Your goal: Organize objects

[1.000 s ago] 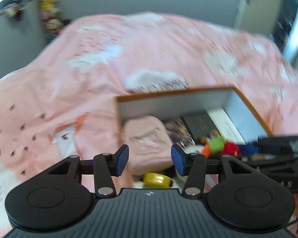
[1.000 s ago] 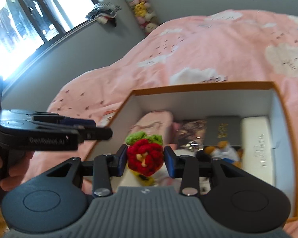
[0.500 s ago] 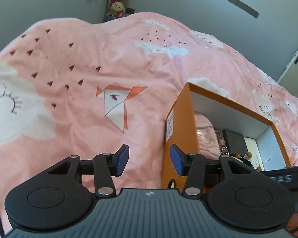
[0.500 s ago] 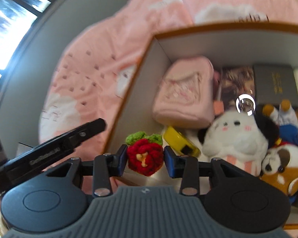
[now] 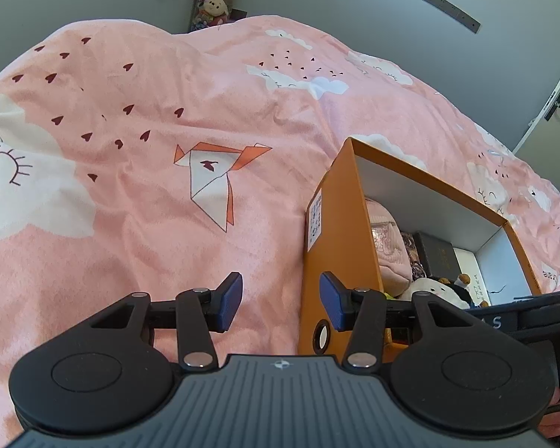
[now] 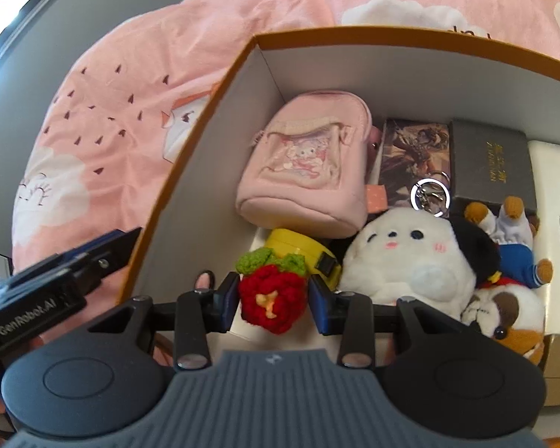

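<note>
Strawberry [image 6: 270,298]: crocheted, red with a yellow centre and green yarn leaves, clamped between the right tongs [image 6: 274,300], low inside the box [image 6: 205,119].
Box: orange card outside, white within, rectangular.
Ahead of the right tongs: a yellow tape [image 6: 302,248], soft pink pouch [image 6: 306,171], plush dog [image 6: 410,257].
Left tongs [image 5: 280,300]: half open, nothing held, angled down beside the box's outer wall [image 5: 336,246].

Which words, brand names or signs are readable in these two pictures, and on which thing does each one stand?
"GenRobot.AI": on the side of the left tongs, seen in the right wrist view.
"A S": end of a word on the right tongs' body, seen in the left wrist view.
Gold letters on the dark box: too blurred to read.
Column of characters and a glasses sign on the white case: not readable.
White sticker on the orange box: print too small.
</note>
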Available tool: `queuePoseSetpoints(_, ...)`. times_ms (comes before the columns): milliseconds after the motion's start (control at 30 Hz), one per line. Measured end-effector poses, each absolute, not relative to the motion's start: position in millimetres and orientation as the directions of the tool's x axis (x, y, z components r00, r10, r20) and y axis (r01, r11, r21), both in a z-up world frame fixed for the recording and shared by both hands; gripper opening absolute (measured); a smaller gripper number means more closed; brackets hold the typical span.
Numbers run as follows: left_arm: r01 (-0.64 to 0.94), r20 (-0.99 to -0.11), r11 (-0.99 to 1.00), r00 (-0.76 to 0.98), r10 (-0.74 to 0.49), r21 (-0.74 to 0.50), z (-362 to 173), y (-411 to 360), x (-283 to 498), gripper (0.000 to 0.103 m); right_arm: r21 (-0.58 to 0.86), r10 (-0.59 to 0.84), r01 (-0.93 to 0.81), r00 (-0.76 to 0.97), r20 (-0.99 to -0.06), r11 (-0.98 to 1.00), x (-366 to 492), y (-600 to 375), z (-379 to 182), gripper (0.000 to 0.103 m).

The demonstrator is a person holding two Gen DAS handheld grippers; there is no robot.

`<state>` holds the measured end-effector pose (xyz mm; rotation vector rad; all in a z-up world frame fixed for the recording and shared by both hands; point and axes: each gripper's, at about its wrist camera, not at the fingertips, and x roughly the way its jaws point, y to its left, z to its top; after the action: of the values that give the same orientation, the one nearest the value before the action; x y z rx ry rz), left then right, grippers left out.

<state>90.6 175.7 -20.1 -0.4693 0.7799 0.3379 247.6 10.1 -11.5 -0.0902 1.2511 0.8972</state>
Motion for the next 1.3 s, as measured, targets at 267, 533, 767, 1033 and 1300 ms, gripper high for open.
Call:
queuePoseSetpoints(267, -0.448, -0.728, 0.847, 0.676, 0.112, -0.286, -15.9, 174.8, 86.4, 0.056, 0.405, 0.545, -0.618, 0.045, -0.838, 0.674, 245.6, 7.1, -4.2, 0.049)
queuePoseSetpoints(533, -0.434, -0.716, 0.860, 0.687, 0.123, -0.268, -0.5, 163.0, 79.4, 0.056, 0.380, 0.567, -0.640, 0.107, -0.817, 0.668, 233.0, -1.8, 18.0, 0.051)
queuePoseSetpoints(767, -0.390, -0.672, 0.892, 0.726, 0.146, -0.228, 27.2, 133.0, 71.8, 0.056, 0.262, 0.586, -0.682, 0.297, -0.754, 0.683, 206.2, -36.3, 60.8, 0.064)
queuePoseSetpoints(1033, -0.319, -0.591, 0.938, 0.786, 0.183, -0.133, 63.7, 78.7, 64.3, 0.064, 0.131, 0.587, -0.648, 0.561, -0.583, 0.750, 168.0, -101.6, 103.0, 0.084)
queuePoseSetpoints(1300, -0.312, -0.525, 0.949, 0.803, 0.281, 0.031, 78.4, 32.4, 58.7, 0.070, 0.095, 0.535, -0.557, 0.715, -0.450, 0.825, 134.0, -156.2, 110.1, 0.100)
